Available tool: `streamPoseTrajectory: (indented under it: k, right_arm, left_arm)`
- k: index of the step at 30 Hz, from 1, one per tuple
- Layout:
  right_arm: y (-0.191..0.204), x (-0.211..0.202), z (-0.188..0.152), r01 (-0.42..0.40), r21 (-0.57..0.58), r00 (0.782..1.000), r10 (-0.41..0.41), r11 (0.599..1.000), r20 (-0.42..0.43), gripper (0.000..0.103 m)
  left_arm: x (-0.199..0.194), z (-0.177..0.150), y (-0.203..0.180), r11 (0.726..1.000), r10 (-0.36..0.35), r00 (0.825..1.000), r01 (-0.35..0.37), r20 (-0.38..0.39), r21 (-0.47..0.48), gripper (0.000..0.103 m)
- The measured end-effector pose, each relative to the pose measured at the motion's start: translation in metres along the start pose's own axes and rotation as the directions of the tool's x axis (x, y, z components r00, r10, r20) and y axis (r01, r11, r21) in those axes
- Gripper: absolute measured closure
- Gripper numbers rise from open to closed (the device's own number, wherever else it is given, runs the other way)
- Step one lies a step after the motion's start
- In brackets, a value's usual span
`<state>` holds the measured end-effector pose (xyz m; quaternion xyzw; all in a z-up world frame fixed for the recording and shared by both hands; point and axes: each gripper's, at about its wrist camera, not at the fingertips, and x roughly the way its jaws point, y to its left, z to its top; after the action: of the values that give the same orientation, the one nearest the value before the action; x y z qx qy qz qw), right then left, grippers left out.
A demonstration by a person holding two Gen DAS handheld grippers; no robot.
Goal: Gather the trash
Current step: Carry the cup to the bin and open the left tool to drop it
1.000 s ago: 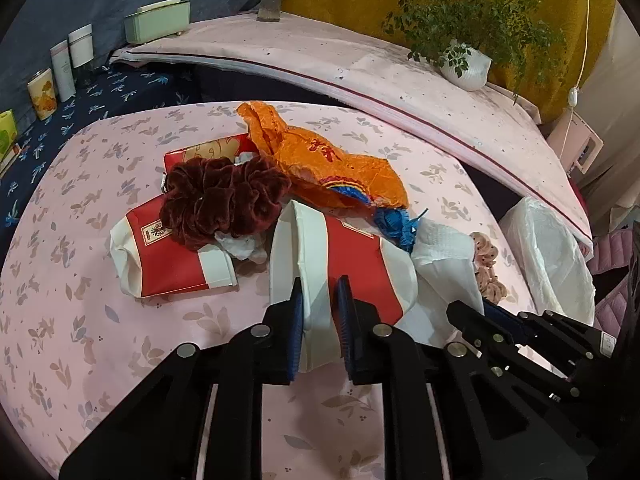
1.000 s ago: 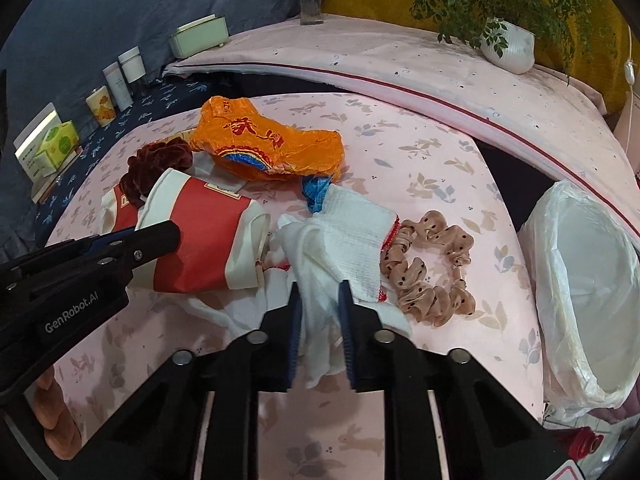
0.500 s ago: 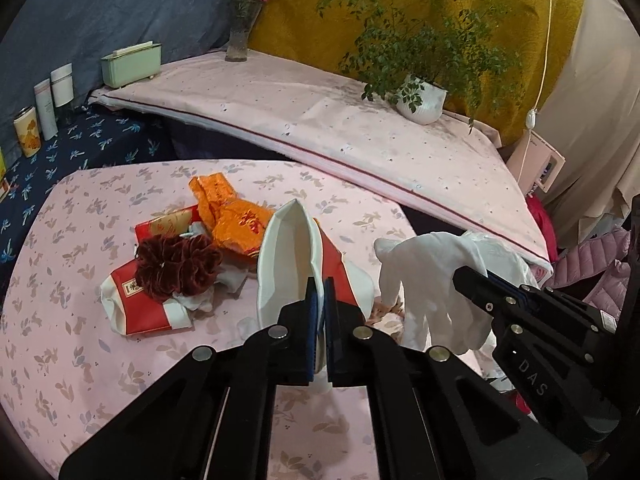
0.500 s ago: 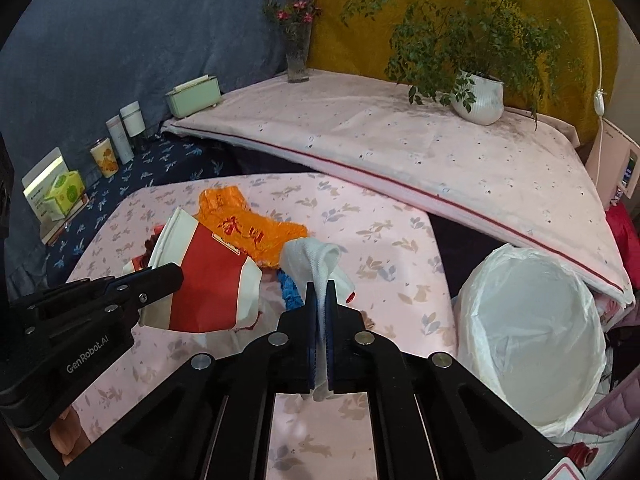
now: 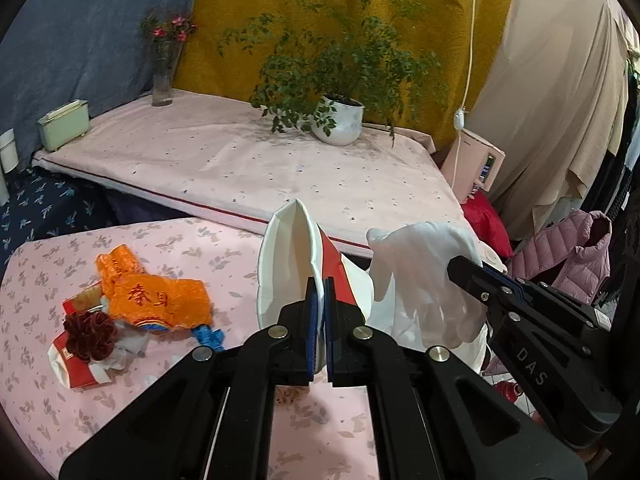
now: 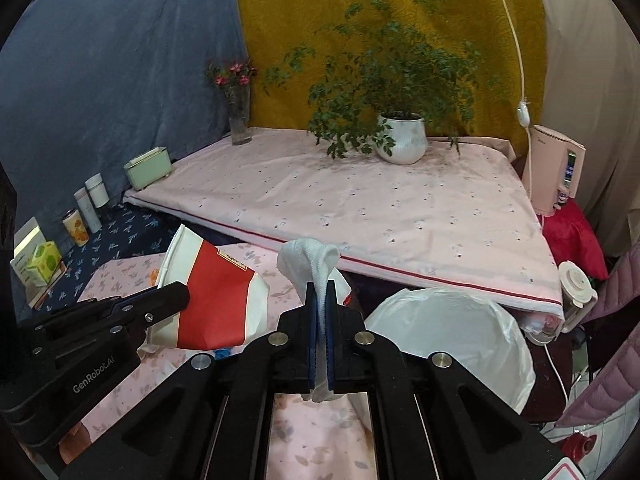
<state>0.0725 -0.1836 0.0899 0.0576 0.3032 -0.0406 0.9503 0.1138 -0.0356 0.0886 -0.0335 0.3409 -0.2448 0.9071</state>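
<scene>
Our left gripper [image 5: 319,312] is clenched on a red-and-white paper cup [image 5: 288,268]; our right gripper [image 6: 319,316] grasps a white cloth [image 6: 310,264], near the bin bag [image 6: 452,332].

Your two wrist cameras are looking forward and downward from close above, both sharing the pink table [image 5: 168,236] and potted plant [image 6: 402,142].

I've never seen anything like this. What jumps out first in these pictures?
Two black tongs are held up side by side over a pink flowered table. The left tongs pinch a flattened red and white paper cup; the right tongs pinch a white tissue. Just right of them gapes a bin lined with a white bag, and an orange wrapper lies on the table.
</scene>
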Motion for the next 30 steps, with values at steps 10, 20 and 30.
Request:
streamPoseTrajectory:
  k: [10, 20, 30]
  right_arm:
    - [-0.073, 0.005, -0.011, 0.123, 0.088, 0.992, -0.12, 0.989, -0.038, 0.1]
    - [-0.118, 0.016, -0.023, 0.205, 0.143, 0.978, -0.195, 0.968, -0.078, 0.092]
    - [-0.115, 0.009, -0.021, 0.223, 0.151, 0.975, -0.218, 0.963, -0.05, 0.056]
  left_arm:
    - [0.045, 0.003, -0.072, 0.991, -0.103, 0.993, 0.107, -0.056, 0.079, 0.1]
    - [0.08, -0.001, -0.107, 0.984, -0.139, 0.984, 0.151, -0.114, 0.098, 0.091]
    - [0.077, -0.001, -0.098, 0.993, -0.071, 0.994, 0.079, -0.087, 0.089, 0.049]
